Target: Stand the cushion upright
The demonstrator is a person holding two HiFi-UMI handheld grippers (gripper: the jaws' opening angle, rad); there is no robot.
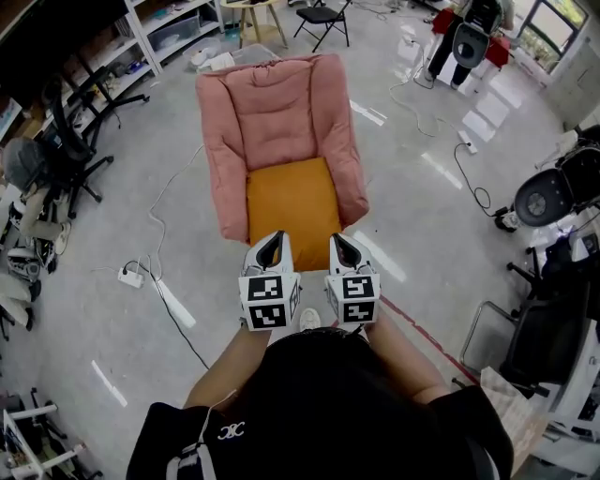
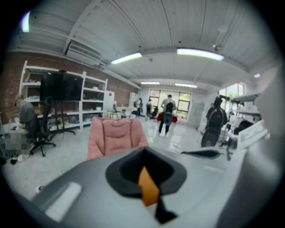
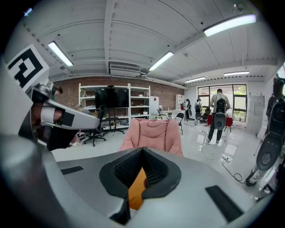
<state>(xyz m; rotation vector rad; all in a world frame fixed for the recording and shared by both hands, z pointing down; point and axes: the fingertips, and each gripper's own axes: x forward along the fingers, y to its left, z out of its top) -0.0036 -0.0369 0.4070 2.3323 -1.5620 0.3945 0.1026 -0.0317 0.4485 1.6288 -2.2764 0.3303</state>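
An orange cushion [image 1: 292,199] lies flat on the seat of a pink floor chair [image 1: 272,103], which stands straight ahead of me on the floor. My left gripper [image 1: 272,242] and right gripper [image 1: 341,242] are held side by side at the cushion's near edge, both pointing at it. In the left gripper view the jaws [image 2: 144,164] meet, and a sliver of the orange cushion [image 2: 148,187] shows below them, with the pink chair [image 2: 116,133] beyond. The right gripper [image 3: 141,167] is shut likewise, with the cushion [image 3: 136,189] seen through the slit and the chair [image 3: 153,133] behind. Neither gripper holds anything.
A power strip [image 1: 131,276] with its cable lies on the floor at the left. Office chairs [image 1: 70,141] and shelves stand farther left, a folding chair [image 1: 323,19] behind the pink chair, and machines [image 1: 553,197] at the right. A person with a backpack [image 2: 168,113] stands far off.
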